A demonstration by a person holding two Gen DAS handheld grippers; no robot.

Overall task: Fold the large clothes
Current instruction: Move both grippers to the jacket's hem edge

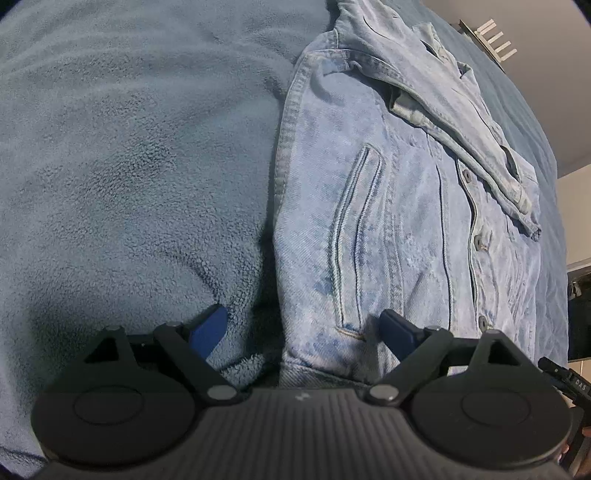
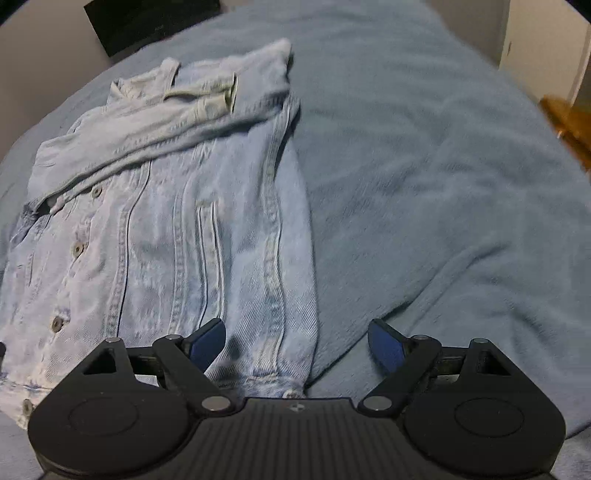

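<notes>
Lying flat on the fuzzy blue fleece blanket (image 2: pixel 424 166) was the faded light-blue denim jacket (image 1: pixel 388 221), front side up, buttons showing, with both sleeves already crossed over its chest near the collar. That tuck had narrowed the jacket into a long rectangle, so I'd guess the remaining fold was hem-to-collar.

The left gripper (image 1: pixel 301 328) sat at the jacket's bottom hem, straddling its left side seam: one blue pad over the blanket, the other over the denim beside the welt pocket (image 1: pixel 356 236). Jaws spread wide, nothing pinched. The right gripper (image 2: pixel 297 341) mirrored it at the jacket's other bottom corner, one pad over denim and one past the edge, also gaping with nothing clamped yet.

Both claws pointing steeply down at the two hem corners made sense to me: grab both at once and the hem lifts evenly. Past the jacket's collar end, a dark flat object (image 2: pixel 147 22) sat off the bed.
</notes>
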